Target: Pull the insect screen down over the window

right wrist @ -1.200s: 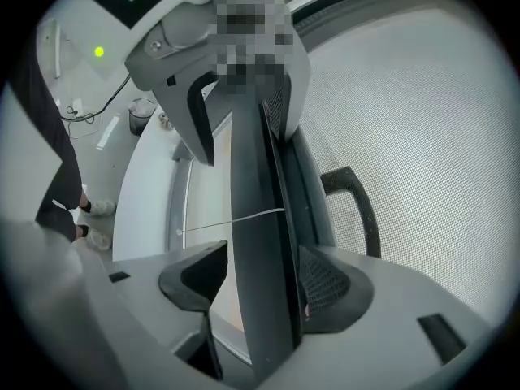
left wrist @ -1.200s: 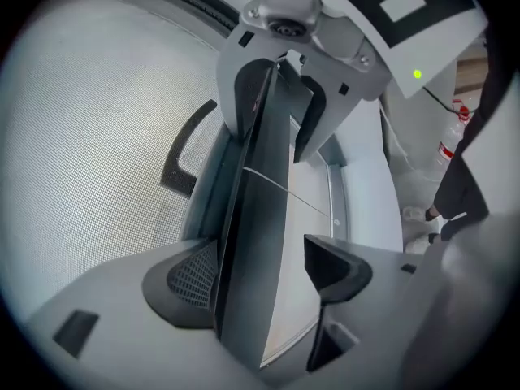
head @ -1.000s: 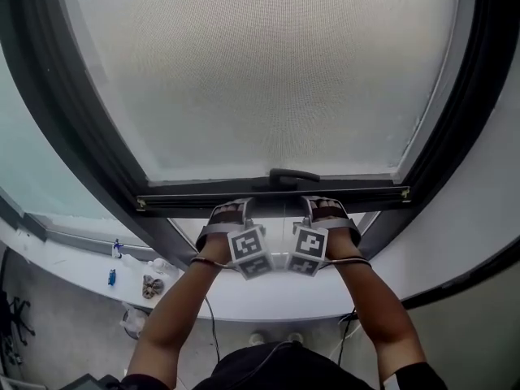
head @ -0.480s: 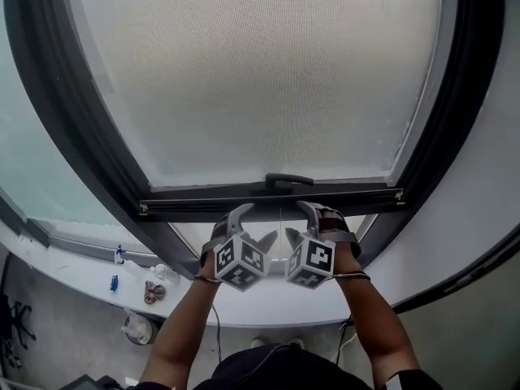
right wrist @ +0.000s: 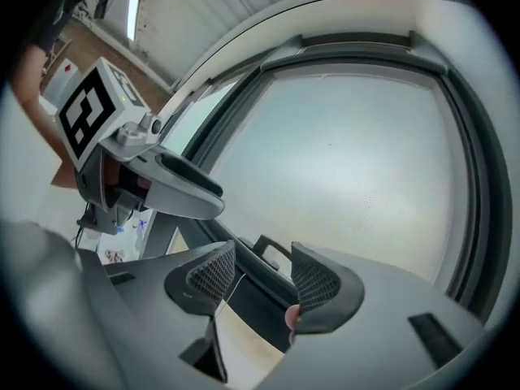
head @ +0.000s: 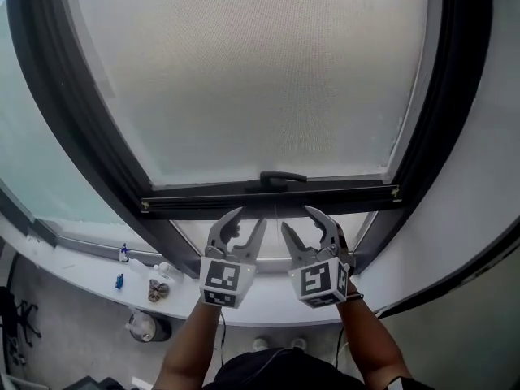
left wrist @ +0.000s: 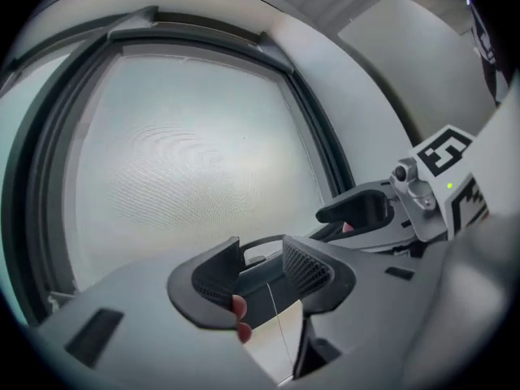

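Window's [head: 77, 140] insect screen [head: 260, 80] hangs beyond left hand-held gripper [head: 246, 219] and right hand-held gripper [head: 299, 218]; jaws just narrowed, empty.

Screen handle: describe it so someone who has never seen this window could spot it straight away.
Start at the large dark-framed window, covered by pale grey mesh insect screen. Along the mesh's lower edge runs a dark metal bar. The small black loop-shaped handle sits at its middle, the only raised piece on that flat bar.

Soft, diffuse daylight comes through the insect screen [head: 260, 71], leaving the window frame [head: 89, 136] dark against it. Both gripper views bend strongly at their edges, with black vignetted corners.
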Tool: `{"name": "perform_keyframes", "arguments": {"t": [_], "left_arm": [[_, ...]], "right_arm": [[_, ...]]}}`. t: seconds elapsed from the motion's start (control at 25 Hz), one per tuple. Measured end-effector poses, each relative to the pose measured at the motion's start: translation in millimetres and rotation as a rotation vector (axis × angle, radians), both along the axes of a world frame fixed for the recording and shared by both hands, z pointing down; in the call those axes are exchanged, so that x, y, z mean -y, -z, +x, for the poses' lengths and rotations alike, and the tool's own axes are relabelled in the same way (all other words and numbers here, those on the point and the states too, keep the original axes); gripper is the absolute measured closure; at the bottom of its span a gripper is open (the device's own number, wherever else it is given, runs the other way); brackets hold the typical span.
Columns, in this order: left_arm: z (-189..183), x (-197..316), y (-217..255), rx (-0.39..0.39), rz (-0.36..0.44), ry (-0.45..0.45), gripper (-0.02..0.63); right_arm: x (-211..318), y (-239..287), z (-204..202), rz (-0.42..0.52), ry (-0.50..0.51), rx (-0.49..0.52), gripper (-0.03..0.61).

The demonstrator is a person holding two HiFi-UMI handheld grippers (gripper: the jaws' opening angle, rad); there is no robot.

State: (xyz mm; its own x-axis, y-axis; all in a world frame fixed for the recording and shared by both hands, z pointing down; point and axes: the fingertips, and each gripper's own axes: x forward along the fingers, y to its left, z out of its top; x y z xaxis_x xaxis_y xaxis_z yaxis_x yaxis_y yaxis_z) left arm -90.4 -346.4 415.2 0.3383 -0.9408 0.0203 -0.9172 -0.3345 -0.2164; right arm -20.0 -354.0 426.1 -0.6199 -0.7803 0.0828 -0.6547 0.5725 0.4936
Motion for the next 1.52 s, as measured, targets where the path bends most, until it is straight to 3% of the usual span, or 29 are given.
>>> {"name": "perform_keyframes", "arguments": {"t": [0.24, 0.44, 0.52, 0.72, 0.88, 1.12, 1.32, 1.52], "left_arm": [[-5.8, -19.6, -9.6, -0.051, 0.014, 0.121, 0.575], [-9.5, -35.6, -22.6, -0.064, 0.002, 0.151, 0.611], [-10.0, -43.6, -23.9, -0.092, -0.009, 0.147, 0.611], [-16.0, -66.1, -36.2, -0.098, -0.013, 0.145, 0.611], [-24.3, -90.9, -46.2, -0.145, -0.024, 0.136, 0.611], [-45.0, -150.1, -55.8, -0.207, -0.042, 0.133, 0.611], [-64.3, -204.3, -60.2, -0.229, -0.063, 0.163, 0.611], [-75.5, -248.6, -65.3, -0.247, -0.039, 0.136, 0.611]], "right_arm": [[-17.4, -0.9, 12.7, 0.001, 0.009, 0.124, 0.43], [-28.5, -4.6, 21.2, 0.021, -0.007, 0.183, 0.554], [-36.7, -6.2, 21.3, 0.017, -0.007, 0.197, 0.574], [-60.1, -9.5, 19.6, 0.012, -0.027, 0.218, 0.574], [-84.3, -13.0, 18.3, 0.008, -0.069, 0.236, 0.575], [-138.7, -29.1, 13.5, -0.088, -0.123, 0.323, 0.575], [-191.5, -40.0, 12.5, -0.094, -0.145, 0.361, 0.574], [-241.4, -39.2, 15.6, -0.085, -0.181, 0.38, 0.575]]}}
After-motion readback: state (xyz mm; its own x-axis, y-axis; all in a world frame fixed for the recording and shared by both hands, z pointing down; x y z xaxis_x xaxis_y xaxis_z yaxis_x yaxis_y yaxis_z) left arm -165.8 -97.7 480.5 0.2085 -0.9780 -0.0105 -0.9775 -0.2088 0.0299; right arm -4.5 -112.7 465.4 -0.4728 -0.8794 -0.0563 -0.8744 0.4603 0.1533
